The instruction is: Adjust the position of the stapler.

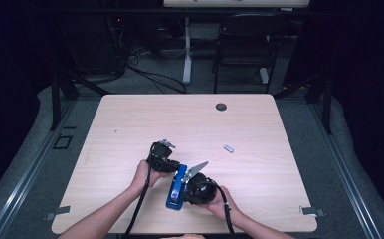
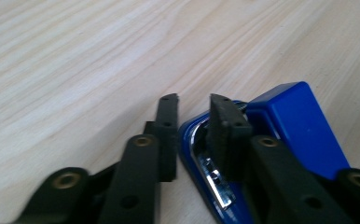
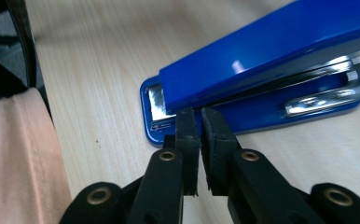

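While both hands rest low on the pale wood-grain table (image 1: 130, 124), the glossy blue stapler (image 1: 176, 188) lies between them, near the front edge. L gripper (image 2: 193, 105) angled at stapler's chrome front end, jaws parted, nothing clamped. R gripper (image 3: 199, 116) at stapler's rear hinge, jaws nearly closed, empty.

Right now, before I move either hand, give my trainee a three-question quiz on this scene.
1. True or false: the blue stapler lies on the table.
2. Which stands at the stapler's hinge end: A the left gripper, B the right gripper?
3. Fill in: the small loose piece lying apart from the stapler looks ____ in colour.

Key: 1 true; 2 B; 3 silver.
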The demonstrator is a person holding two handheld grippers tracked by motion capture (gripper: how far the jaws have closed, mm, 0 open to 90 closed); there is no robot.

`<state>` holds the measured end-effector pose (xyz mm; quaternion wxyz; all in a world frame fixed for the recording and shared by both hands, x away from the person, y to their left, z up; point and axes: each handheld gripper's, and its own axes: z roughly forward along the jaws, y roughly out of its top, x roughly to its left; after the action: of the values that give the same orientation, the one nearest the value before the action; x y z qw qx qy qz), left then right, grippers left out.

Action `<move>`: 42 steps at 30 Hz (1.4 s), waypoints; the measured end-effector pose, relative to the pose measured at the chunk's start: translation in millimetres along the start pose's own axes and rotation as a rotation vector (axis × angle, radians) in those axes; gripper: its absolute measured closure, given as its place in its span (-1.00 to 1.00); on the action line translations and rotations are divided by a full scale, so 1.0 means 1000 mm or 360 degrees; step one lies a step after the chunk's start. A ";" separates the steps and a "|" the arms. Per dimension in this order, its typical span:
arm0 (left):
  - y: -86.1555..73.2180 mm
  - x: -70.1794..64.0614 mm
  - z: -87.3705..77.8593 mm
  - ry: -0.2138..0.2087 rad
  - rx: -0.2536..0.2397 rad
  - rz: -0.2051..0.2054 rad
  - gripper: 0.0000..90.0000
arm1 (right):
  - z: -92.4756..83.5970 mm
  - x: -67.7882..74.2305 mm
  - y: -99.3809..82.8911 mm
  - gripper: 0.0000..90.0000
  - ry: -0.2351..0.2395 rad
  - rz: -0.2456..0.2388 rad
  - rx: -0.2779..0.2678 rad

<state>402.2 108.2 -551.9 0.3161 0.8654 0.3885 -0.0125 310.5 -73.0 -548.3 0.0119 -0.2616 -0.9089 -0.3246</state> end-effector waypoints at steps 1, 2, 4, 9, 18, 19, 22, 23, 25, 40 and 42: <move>0.000 0.000 0.000 0.0000 0.0000 0.0000 0.43 | 0.000 0.000 0.000 0.91 0.0000 0.0000 0.0000; -0.001 0.002 -0.002 0.0012 0.0000 -0.0017 0.31 | -0.009 -0.004 0.001 0.87 -0.0014 0.0004 -0.0028; -0.003 0.004 -0.007 0.0046 -0.0014 -0.0071 0.14 | -0.018 -0.009 0.000 0.77 -0.0049 0.0012 -0.0047; -0.004 0.002 -0.017 0.0091 -0.0047 -0.0086 -0.13 | -0.040 -0.025 -0.006 0.56 -0.0146 0.0059 -0.0060; -0.008 -0.005 -0.036 0.0165 -0.0135 -0.0146 -0.44 | -0.082 -0.053 -0.019 -0.02 -0.0367 0.0186 -0.0073; -0.008 -0.005 -0.036 0.0165 -0.0135 -0.0146 -0.48 | -0.082 -0.053 -0.019 -0.02 -0.0367 0.0186 -0.0073; -0.010 -0.012 -0.037 0.0164 -0.0137 -0.0158 -0.57 | -0.096 -0.066 -0.026 -0.16 -0.0436 0.0266 -0.0092; -0.010 -0.016 -0.037 0.0161 -0.0139 -0.0153 -0.57 | -0.098 -0.071 -0.029 -0.21 -0.0455 0.0292 -0.0107; -0.011 -0.026 -0.037 0.0154 -0.0138 -0.0132 -0.63 | -0.107 -0.084 -0.036 -0.35 -0.0501 0.0395 -0.0107; -0.017 -0.071 -0.009 0.0180 0.0019 0.0105 -0.60 | -0.130 -0.107 -0.053 -0.46 -0.0583 0.0561 -0.0184; -0.018 -0.073 -0.004 0.0178 0.0042 0.0130 -0.38 | -0.132 -0.109 -0.054 -0.45 -0.0590 0.0573 -0.0197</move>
<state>337.8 70.7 -538.5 0.2827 0.8840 0.3696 0.0438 359.1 -238.4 -496.7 -0.1131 -0.4744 -0.8128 -0.3188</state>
